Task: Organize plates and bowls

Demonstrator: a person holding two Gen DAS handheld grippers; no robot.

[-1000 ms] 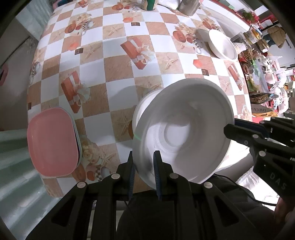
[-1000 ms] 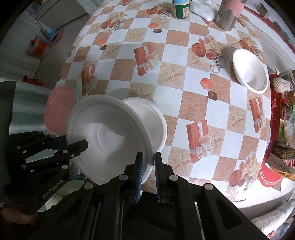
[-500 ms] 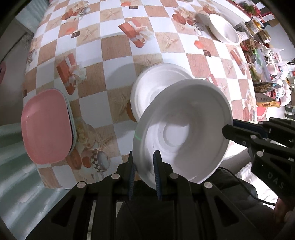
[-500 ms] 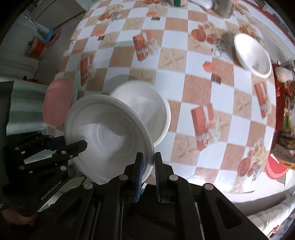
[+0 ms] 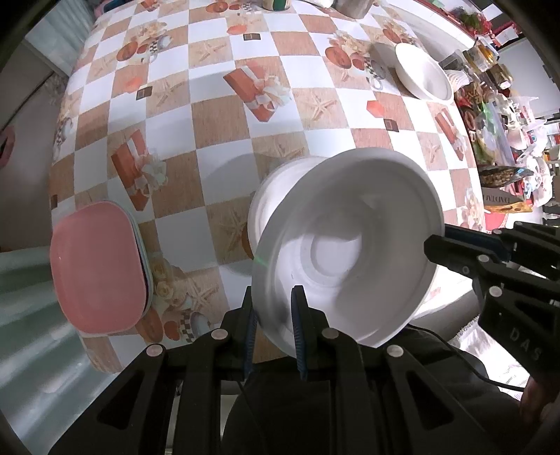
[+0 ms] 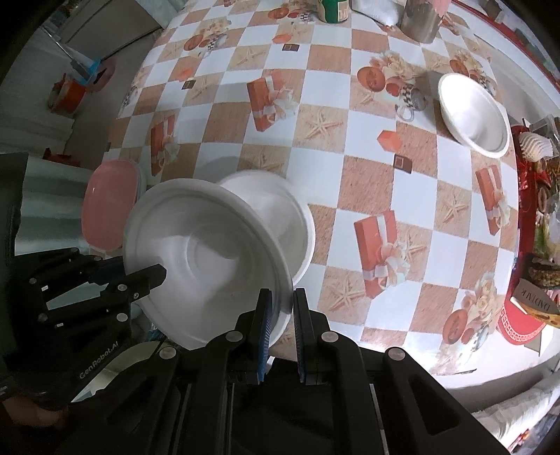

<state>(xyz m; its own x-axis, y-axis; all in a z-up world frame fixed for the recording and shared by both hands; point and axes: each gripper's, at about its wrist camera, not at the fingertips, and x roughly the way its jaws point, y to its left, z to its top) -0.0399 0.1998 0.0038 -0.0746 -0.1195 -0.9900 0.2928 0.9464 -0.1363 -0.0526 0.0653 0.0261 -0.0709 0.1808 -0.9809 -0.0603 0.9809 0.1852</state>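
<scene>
Both grippers hold one white foam bowl by opposite sides of its rim, above the table's near edge. My left gripper is shut on its left rim; my right gripper is shut on its right rim. A second white bowl hangs blurred just beyond the held one, over its shadow on the table; it also shows in the right wrist view. A third white bowl sits far right on the table. Stacked pink plates lie at the left edge.
The table has a checkered cloth with gift-box prints. A green can and a metal cup stand at the far edge. Cluttered goods crowd the right side. The floor with an orange tub lies left.
The held bowl has moved with both grippers forward and down toward the table. The second bowl beyond it now looks blurred and lifted, with a shadow beneath it.
</scene>
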